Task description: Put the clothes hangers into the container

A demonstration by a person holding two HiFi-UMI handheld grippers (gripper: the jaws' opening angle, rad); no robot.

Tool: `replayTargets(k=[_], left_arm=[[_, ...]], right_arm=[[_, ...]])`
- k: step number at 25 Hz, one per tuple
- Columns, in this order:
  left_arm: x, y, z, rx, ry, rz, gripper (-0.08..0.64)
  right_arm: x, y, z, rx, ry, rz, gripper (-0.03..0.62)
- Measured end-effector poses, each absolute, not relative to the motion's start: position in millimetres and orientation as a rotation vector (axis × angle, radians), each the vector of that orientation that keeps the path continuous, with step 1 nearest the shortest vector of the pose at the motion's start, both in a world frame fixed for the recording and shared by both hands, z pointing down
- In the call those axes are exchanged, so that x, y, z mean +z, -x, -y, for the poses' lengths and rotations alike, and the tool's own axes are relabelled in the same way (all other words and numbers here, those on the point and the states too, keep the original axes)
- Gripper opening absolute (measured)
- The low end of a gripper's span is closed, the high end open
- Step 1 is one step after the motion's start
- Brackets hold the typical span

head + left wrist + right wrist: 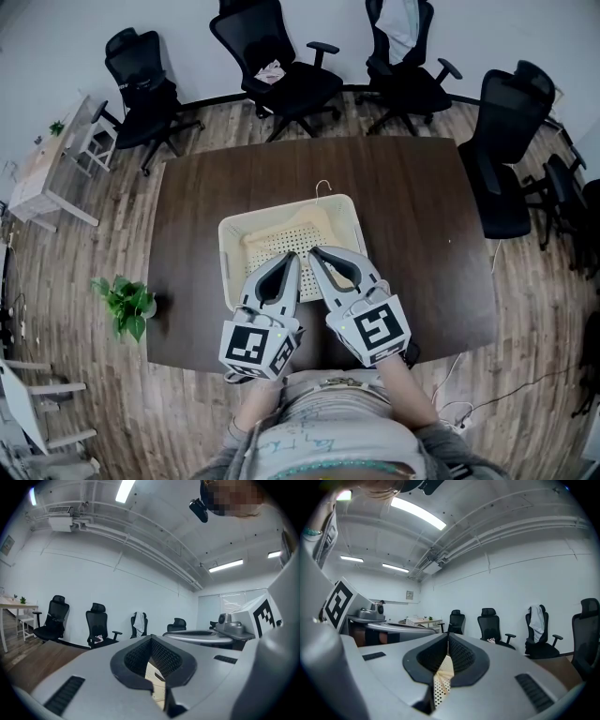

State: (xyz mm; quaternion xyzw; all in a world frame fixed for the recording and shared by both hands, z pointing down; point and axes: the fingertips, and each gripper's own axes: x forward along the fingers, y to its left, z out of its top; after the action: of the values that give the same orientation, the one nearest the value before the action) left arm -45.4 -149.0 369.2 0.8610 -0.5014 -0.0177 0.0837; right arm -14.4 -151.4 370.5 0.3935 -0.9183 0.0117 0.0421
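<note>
A cream perforated container (228,246) stands on the dark brown table (412,225). Pale wooden clothes hangers (281,231) lie inside it, and a metal hook (324,188) rises over its far rim. My left gripper (294,256) and right gripper (314,251) hover side by side above the container's near edge, pointing away from me. Both are shut with nothing between the jaws. In the left gripper view the left gripper (151,639) has its tips together, and a strip of the container (155,676) shows below them. The right gripper (448,636) looks the same, with the container (442,679) under it.
Black office chairs (281,66) ring the far and right sides of the table. A potted plant (127,305) sits on the wooden floor at the left. A light desk (42,173) stands at the far left. Cables (469,394) lie on the floor at the right.
</note>
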Motion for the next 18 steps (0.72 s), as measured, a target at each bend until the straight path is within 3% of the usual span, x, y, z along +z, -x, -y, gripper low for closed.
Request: replayTargets(k=[18], left_arm=[[374,25,150,-0.030,-2.581,1.453,0.011]], right_arm=[[377,-6,153,0.046,-1.200,2.759,0.021]])
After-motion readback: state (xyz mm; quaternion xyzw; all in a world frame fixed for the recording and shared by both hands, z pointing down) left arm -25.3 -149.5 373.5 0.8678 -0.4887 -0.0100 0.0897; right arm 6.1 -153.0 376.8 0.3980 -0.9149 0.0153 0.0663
